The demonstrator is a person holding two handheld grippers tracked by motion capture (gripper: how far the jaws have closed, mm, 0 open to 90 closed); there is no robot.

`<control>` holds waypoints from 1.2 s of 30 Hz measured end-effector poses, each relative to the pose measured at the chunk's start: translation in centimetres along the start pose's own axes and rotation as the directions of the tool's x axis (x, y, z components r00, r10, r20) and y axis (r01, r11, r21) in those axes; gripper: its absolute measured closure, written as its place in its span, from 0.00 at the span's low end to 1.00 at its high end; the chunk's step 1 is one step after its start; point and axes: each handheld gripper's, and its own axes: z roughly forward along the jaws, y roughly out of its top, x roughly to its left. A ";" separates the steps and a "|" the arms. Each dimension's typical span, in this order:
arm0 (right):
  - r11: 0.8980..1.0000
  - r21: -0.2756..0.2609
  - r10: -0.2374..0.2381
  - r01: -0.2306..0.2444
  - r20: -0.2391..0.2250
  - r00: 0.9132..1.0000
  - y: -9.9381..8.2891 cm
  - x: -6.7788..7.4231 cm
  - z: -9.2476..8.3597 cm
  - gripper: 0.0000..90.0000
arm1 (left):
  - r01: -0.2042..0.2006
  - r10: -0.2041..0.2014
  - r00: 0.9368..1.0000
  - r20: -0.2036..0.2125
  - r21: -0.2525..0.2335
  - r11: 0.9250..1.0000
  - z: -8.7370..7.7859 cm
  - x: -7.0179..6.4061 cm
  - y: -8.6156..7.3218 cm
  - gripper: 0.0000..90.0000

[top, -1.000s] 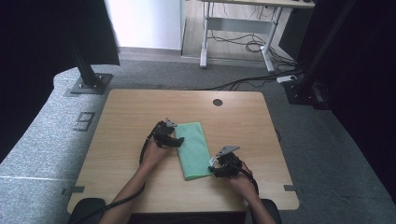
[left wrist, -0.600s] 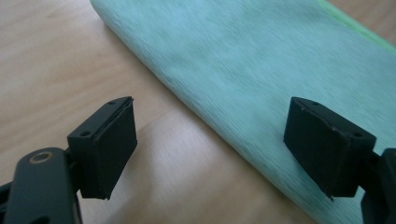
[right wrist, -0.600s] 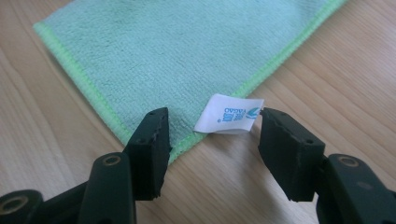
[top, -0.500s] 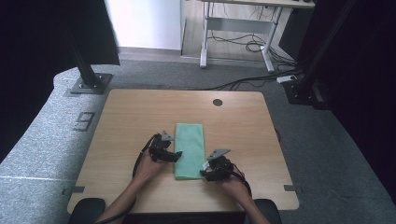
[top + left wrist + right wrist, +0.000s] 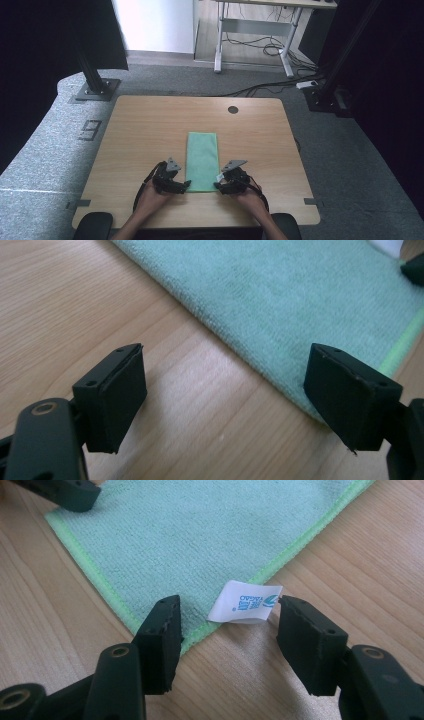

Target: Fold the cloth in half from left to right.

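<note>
Wood-grain counter (image 5: 145, 130) under you, grey floor beyond it, and both claws are down at the near edge. Your right claw (image 5: 227, 622) has its jaws apart, clamped on nothing, straddling the near right corner of the green cloth (image 5: 202, 160); the white label (image 5: 246, 602) sits right in the gap between the pads. Your left claw (image 5: 225, 390) is spread wider, also empty, and the cloth's folded long edge runs diagonally across the gap, one pad over bare wood, the other just at the near left corner. From above, left claw (image 5: 172, 184) and right claw (image 5: 229, 184) flank the cloth's short near edge, one on each side. Here's the relation that counts: the cloth is a narrow strip whose long axis runs straight away from you, so all its length lies ahead of both claws. Each hand is nearest its own corner. Whether the pads already graze the fabric is hard to call from these angles. My read: pinch both corners, then carry them forward.
</note>
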 end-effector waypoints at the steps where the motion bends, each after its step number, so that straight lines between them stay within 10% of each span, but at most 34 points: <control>1: 1.000 -0.003 0.002 -0.002 0.000 1.000 0.0 0.0 0.1 0.48 | -0.006 0.006 1.000 -0.009 -0.001 1.000 0.0 0.1 -0.1 0.19; 12: 0.999 -0.024 0.028 -0.027 0.030 0.999 1.4 -1.2 1.4 0.47 | 0.032 -0.032 0.999 -0.021 -0.020 0.999 1.5 3.0 1.2 0.18; 21: 0.997 -0.065 0.034 -0.032 0.030 0.999 1.2 -1.9 1.1 0.38 | 0.004 -0.004 1.000 -0.010 -0.040 0.999 0.5 2.7 1.3 0.17; 36: 0.989 -0.085 0.131 -0.119 0.155 0.979 -3.3 -5.2 -2.2 0.12 | 0.016 -0.014 0.998 -0.063 0.032 0.999 -2.3 4.5 -2.4 0.11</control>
